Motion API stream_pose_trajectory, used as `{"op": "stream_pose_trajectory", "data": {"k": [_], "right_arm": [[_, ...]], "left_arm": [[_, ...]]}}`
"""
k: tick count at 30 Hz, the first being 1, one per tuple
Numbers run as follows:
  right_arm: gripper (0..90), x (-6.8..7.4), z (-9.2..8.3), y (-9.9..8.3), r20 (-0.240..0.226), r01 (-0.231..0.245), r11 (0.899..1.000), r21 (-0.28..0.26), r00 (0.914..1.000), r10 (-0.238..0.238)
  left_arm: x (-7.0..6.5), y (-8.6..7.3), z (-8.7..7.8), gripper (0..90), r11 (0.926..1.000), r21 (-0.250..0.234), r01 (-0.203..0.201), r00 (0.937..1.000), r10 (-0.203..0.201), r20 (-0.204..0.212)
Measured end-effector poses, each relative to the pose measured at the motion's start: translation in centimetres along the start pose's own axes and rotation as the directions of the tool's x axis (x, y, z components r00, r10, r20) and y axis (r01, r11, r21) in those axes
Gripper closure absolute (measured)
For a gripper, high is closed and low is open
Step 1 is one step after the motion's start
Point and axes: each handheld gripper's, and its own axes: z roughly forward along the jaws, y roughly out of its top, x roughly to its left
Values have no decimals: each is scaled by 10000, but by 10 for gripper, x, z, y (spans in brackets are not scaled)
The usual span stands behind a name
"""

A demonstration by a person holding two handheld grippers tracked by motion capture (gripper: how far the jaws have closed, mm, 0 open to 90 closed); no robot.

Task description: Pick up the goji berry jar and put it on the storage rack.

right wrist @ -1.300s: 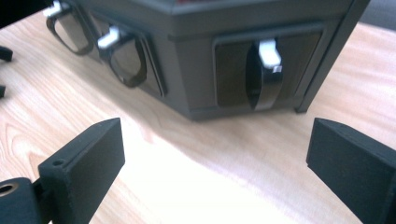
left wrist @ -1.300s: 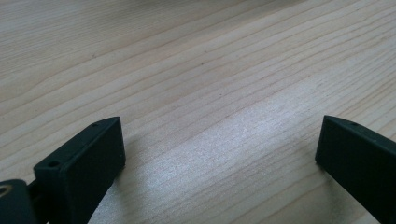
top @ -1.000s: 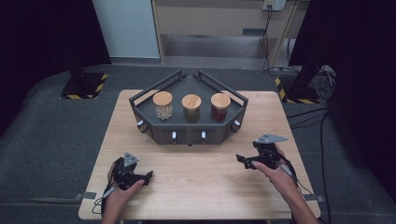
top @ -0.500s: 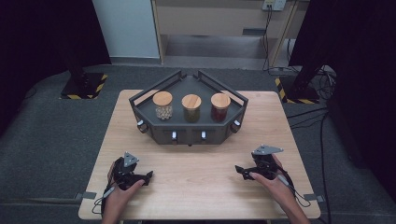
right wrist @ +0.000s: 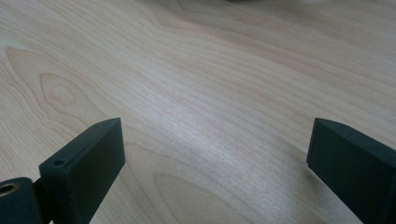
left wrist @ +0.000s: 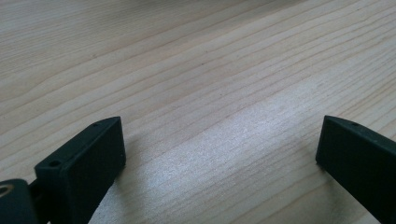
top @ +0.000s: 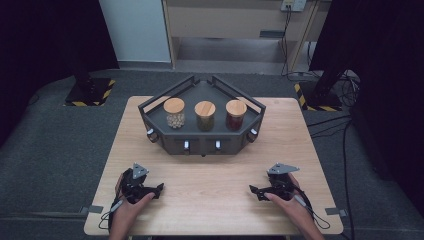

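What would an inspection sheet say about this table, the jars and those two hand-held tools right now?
Surface: pale wooden table, bare between the hands.
Job's things: dark angular rack holding three cork-lidded jars in a row: pale-beans jar, greenish jar, red jar, all upright.
Clutter: nothing seen.
Grippers: left gripper and right gripper low at the near edge, jaws wide open, nothing between them.
Cables: one trailing from each gripper; more on the floor at right.
Surroundings: grey carpet, black curtains, striped stand bases.
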Motion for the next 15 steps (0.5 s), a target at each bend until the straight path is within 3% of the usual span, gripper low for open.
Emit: {"op": "stream_pose_trajectory", "data": {"k": [15], "right_arm": [[19,11,5,-3,206,374,9990,247,9991,-379]], "left_arm": [[0,0,0,0,10000,-2,1,10000,-1,-4]]}}
